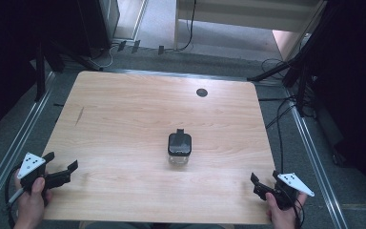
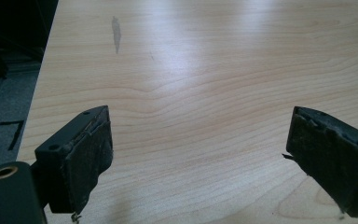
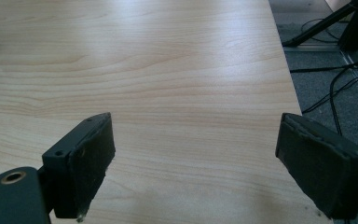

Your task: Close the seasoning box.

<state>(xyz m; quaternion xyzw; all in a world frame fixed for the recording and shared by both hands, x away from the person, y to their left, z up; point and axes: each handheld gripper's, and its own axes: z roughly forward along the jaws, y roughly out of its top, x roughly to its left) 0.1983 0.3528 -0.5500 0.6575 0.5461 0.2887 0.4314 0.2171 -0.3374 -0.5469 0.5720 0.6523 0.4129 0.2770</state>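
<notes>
Both grippers sit at the near edge of the desk (image 1: 124, 95): left gripper (image 1: 62, 168) by the near left corner, right gripper (image 1: 257, 183) by the near right corner. From the gripper views I read each pair of jaws as spread wide, with bare wood between them and nothing held. The left gripper (image 2: 198, 154) looks along the desk's left side, where a dark scuff (image 2: 116, 32) marks the wood. The right gripper (image 3: 196, 161) looks up the right side, with floor cables (image 3: 335, 88) past the edge.

What I would go for is the jar (image 1: 179, 149), a clear one with a black lid, standing upright near the middle of the desk, a little toward the near edge and well apart from both grippers.

My worry is the jar itself. It looks like glass with smooth walls, so a pinch set too high on the lid or off-centre could tip it or let it slide. A fast sideways approach could knock it over before the jaws close. The lid has a small tab at its far side that a jaw could catch.

Room is generous: open wood lies all around the jar, and a small dark grommet (image 1: 201, 92) sits near the far edge, out of the way. I would mind the near corners, where my hands overhang the edge.
</notes>
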